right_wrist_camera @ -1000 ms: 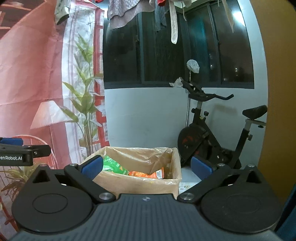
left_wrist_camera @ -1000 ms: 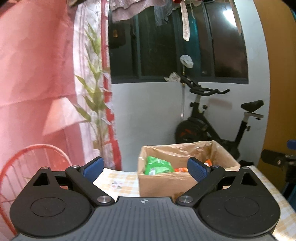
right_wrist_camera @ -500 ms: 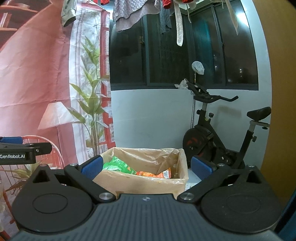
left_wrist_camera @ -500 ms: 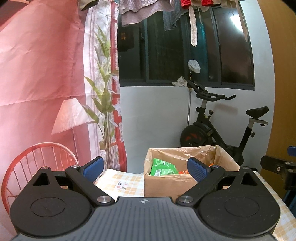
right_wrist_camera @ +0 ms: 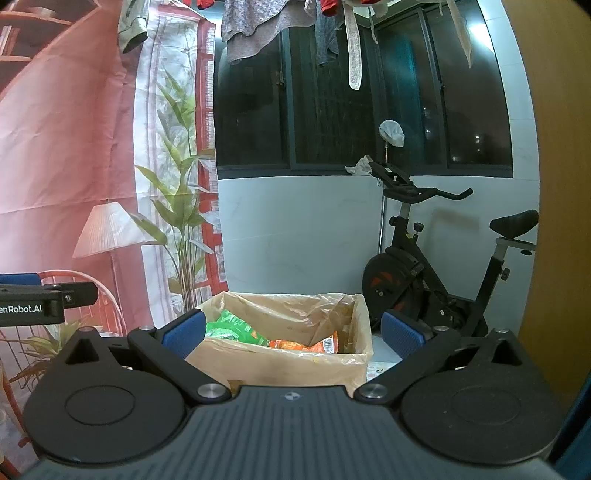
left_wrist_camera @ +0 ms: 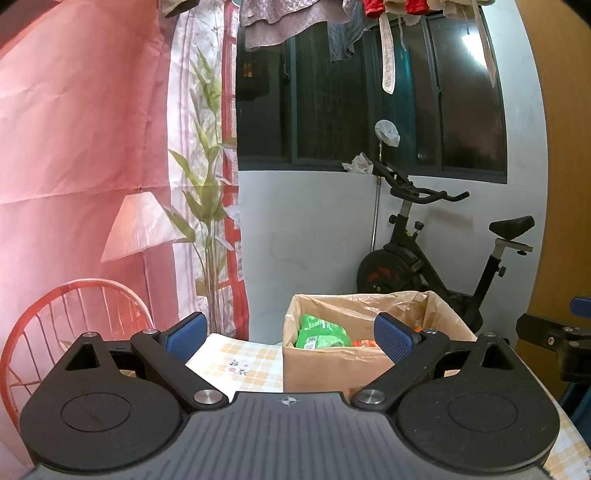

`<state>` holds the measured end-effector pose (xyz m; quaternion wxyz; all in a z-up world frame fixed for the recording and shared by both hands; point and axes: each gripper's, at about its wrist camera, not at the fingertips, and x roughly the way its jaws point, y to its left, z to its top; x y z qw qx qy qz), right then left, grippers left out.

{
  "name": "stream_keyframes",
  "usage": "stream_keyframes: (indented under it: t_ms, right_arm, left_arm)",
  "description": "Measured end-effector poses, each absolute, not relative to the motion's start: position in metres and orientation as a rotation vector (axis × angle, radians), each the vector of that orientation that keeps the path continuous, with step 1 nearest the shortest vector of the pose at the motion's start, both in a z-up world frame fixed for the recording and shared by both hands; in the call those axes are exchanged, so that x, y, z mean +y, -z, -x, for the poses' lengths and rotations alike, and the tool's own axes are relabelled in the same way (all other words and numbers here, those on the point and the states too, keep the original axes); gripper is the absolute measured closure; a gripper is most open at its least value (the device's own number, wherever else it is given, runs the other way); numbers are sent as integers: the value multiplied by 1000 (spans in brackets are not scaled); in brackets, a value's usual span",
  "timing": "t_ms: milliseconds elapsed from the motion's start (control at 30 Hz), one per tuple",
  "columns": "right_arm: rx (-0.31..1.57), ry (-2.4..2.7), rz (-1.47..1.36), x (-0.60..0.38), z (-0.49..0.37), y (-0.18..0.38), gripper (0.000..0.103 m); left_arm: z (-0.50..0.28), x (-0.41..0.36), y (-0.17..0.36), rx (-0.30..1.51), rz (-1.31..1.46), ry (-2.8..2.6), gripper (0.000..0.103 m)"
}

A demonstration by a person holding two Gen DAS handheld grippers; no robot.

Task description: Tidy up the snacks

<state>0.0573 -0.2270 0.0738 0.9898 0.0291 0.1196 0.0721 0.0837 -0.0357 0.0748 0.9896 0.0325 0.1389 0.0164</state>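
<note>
A cardboard box (left_wrist_camera: pixel 332 369) lined with clear plastic stands on the checked tablecloth (left_wrist_camera: pixel 243 365). Green snack bags (left_wrist_camera: pixel 321 330) and an orange packet (left_wrist_camera: pixel 364 343) lie inside it. In the right wrist view the same box (right_wrist_camera: pixel 280 365) shows a green bag (right_wrist_camera: pixel 236 328) and an orange packet (right_wrist_camera: pixel 306 343). My left gripper (left_wrist_camera: pixel 290 334) is open and holds nothing, hovering in front of the box. My right gripper (right_wrist_camera: pixel 291 330) is open too, empty, with the box between its blue pads from this angle.
An exercise bike (left_wrist_camera: pixel 436 266) stands behind the box against the white wall. A red wire chair (left_wrist_camera: pixel 74 314) is at the left, below a pink backdrop with a printed lamp and plant. Laundry (left_wrist_camera: pixel 295 22) hangs overhead. A wooden door (left_wrist_camera: pixel 565 184) is at the right.
Both views have tilted up and pulled back a little, so the box sits lower in the frames and the hanging laundry shows. Both grippers have stayed open and empty.
</note>
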Motion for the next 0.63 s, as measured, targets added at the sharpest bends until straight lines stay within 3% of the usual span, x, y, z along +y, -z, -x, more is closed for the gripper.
stream_keyframes:
  t_ms: [633]
  right_arm:
    - [238, -141, -54, -228, -58, -73, 0]
  left_arm:
    - [-87, -31, -73, 298, -43, -32, 5]
